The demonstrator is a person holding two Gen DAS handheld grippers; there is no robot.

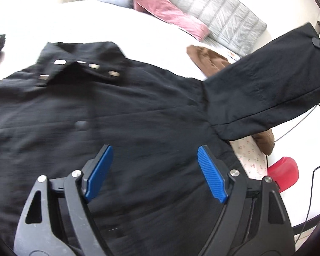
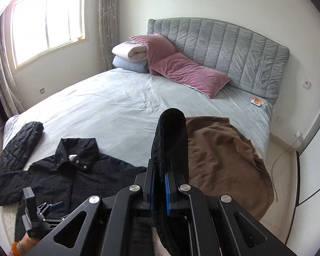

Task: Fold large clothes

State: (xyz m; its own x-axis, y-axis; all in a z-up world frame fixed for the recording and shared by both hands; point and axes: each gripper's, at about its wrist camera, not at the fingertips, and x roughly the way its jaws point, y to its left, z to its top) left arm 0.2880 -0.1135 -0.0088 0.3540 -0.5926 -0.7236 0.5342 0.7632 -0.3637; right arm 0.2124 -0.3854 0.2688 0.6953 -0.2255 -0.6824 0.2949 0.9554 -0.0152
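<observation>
Right gripper (image 2: 160, 189) is pinching the black jacket's (image 2: 74, 177) sleeve (image 2: 170, 140), lifted off the bed (image 2: 128, 98), probably to fold inward; left gripper (image 1: 154, 170) hovers over the front, jaws spread wide.

Bare sheet (image 2: 121, 106) beyond the jacket (image 2: 70, 177) lies open (brown blanket (image 2: 224, 160) crowds the right).

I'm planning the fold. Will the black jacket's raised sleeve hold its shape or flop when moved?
Probably floppy: the sleeve bends over above the right claw shut on it. Likely light, since it hangs from that one pinch. The black jacket lies limp and creased, so expect trailing.
</observation>
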